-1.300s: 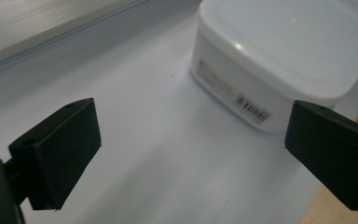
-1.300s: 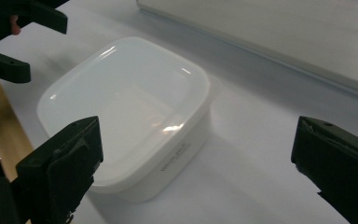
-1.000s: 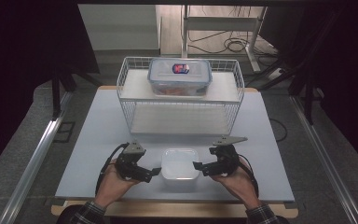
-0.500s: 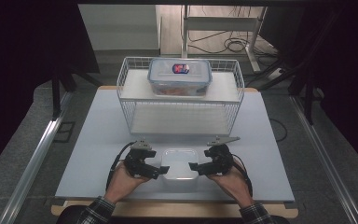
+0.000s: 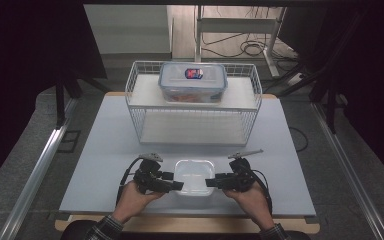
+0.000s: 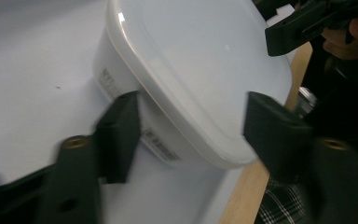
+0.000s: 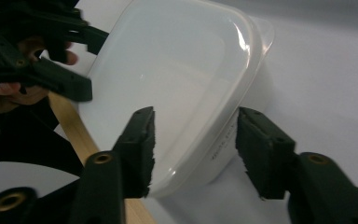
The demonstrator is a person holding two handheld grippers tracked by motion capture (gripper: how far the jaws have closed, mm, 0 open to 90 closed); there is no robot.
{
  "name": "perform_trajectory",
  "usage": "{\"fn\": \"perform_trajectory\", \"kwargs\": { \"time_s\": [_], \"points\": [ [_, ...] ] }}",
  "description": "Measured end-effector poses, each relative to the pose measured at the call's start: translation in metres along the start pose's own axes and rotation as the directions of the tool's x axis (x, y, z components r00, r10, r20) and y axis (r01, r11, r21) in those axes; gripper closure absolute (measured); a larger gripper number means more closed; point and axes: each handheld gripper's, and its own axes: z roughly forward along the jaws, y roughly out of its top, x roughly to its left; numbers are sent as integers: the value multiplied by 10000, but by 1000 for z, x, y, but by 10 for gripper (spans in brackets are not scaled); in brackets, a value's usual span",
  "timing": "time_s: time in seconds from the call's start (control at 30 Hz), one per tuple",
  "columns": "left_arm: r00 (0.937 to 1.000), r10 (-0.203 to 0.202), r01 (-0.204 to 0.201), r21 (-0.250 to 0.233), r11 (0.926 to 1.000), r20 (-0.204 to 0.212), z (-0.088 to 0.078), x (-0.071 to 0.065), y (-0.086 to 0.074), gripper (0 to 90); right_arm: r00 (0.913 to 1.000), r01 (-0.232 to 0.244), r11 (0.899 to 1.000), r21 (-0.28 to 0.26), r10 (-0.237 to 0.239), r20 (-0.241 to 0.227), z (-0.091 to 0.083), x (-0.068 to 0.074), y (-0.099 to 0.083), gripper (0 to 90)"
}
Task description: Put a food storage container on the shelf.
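From up high, I see my white plastic box (image 5: 194,177) with its lid on, sitting near the front edge of the grey table (image 5: 105,150). My left gripper (image 5: 174,181) is at its left side and my right gripper (image 5: 211,182) is at its right side. Behind the box stands a white wire rack (image 5: 192,110). On top of the rack sits a clear food box with a blue-rimmed lid (image 5: 193,82).

From my left gripper (image 6: 191,126), the white box (image 6: 191,70) has its corner between my two black jaws. The jaws have just been closing. One jaw touches the side wall under the lid's edge. At the other jaw I cannot tell if it touches the lid. My right gripper (image 6: 303,25) shows at the far side.

From my right gripper (image 7: 193,140), the box's (image 7: 177,65) rim is between my jaws, which have just been closing too. One jaw lies on the lid and the other stands just beside the wall, with a small gap. My left gripper (image 7: 81,60) is at the other end.
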Motion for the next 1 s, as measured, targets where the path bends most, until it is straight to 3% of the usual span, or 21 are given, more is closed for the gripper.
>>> {"fn": "perform_trajectory", "kwargs": {
  "time_s": [0.03,0.07,0.1,0.27,0.33,0.53,0.63,0.83,1.0],
  "points": [
    [9999,11,-13,-123,9999,-137,-3,-2,1,496,9999,-12,10000,-51,13,151,-3,1,-1,548],
    [9999,11,-13,-123,9999,-137,-3,-2,1,535,9999,-12,10000,-51,13,151,-3,1,-1,548],
    [9995,-28,17,-358,9994,-300,-6,-2,1,584,9994,142,9996,-252,-134,331,-9,3,-2,620],
    [9968,-154,78,-965,9953,-781,-12,-2,0,715,9998,-13,9959,-901,31,202,-15,3,-2,761],
    [9969,-176,85,-1163,9932,-769,-14,0,-1,794,9990,174,9941,-1068,-129,427,-16,3,-3,788],
    [9964,-404,312,-1204,9922,-750,-14,2,-2,795,9928,651,9883,-1380,-503,1083,-12,11,-4,789],
    [9948,-409,287,-1296,9912,-928,-14,-1,-1,795,9902,765,9851,-1543,-569,1278,-13,13,-4,788],
    [9947,-367,210,-1595,9870,-961,-20,-2,4,794,9851,1315,9679,-2142,-1034,1378,-20,21,2,788],
    [9933,-157,-55,-1822,9832,-1145,-29,-5,13,794,9828,1485,9604,-2357,-1168,1431,-24,25,10,789]
  ]
}}
